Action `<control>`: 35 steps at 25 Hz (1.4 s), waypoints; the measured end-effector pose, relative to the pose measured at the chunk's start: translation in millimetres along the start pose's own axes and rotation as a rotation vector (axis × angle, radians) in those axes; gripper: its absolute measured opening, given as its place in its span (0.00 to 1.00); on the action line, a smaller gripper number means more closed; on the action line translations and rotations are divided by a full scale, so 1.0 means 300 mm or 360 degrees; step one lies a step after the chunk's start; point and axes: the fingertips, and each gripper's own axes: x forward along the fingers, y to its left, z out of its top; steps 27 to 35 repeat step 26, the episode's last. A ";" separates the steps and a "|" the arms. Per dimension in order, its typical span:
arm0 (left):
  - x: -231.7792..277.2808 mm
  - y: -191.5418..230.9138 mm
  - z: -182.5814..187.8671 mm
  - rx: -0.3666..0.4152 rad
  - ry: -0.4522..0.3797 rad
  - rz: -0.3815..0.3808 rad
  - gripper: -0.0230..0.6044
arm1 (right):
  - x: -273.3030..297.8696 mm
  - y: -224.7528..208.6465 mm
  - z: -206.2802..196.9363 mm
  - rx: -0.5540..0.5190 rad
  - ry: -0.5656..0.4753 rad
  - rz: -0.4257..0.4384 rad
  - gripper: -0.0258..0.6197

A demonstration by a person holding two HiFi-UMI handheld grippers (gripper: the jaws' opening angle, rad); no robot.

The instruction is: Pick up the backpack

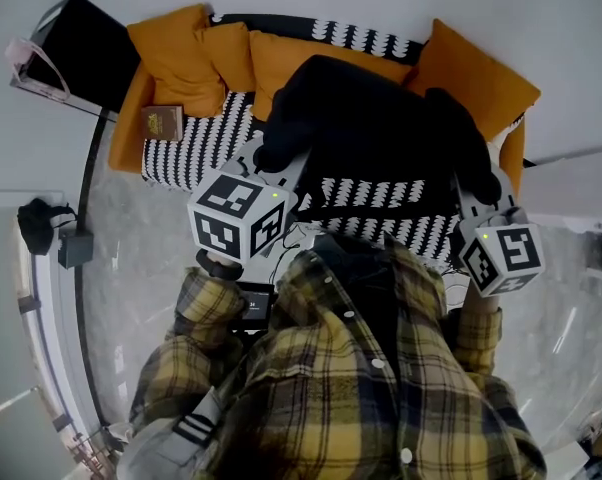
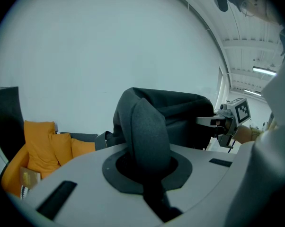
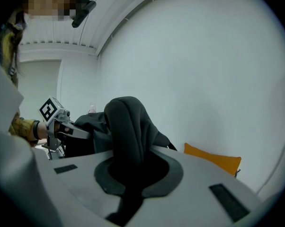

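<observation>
Far L: black boxy item (image 1: 81, 43) at the sofa's end, orange cushions (image 1: 181, 58) piled next to it, and a small brown book-like thing (image 1: 163, 123) on the black-and-white patterned sofa (image 1: 201, 153). Moving in, the left gripper (image 1: 276, 163) has its jaws nearly together, pinching a thick fold of dark fabric at the L edge of the backpack (image 1: 381, 138). The backpack is big and black, dead centre, slung between both grippers over the sofa seat. Can't tell if its bottom is clear of the seat. On to the R side: the right gripper (image 1: 468, 178) has a narrow gap too, clamped on another fabric fold at the pack's R edge. One more orange cushion (image 1: 481, 78) sits behind it. Person's plaid shirt (image 1: 361, 368) fills the foreground.
</observation>
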 end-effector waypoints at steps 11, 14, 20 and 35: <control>0.010 -0.008 -0.016 0.0026 0.0016 -0.0010 0.09 | -0.006 -0.002 -0.020 0.0018 0.0007 -0.0017 0.08; 0.011 -0.007 -0.013 0.0033 0.0015 -0.0010 0.09 | -0.009 0.001 -0.018 0.0017 0.0007 -0.0018 0.08; 0.010 -0.008 -0.019 0.0030 0.0019 -0.0001 0.09 | -0.011 0.005 -0.019 0.0010 0.0017 -0.0014 0.08; 0.011 -0.018 -0.026 0.0037 0.0030 0.0005 0.09 | -0.021 0.006 -0.027 0.0007 0.0025 -0.0008 0.08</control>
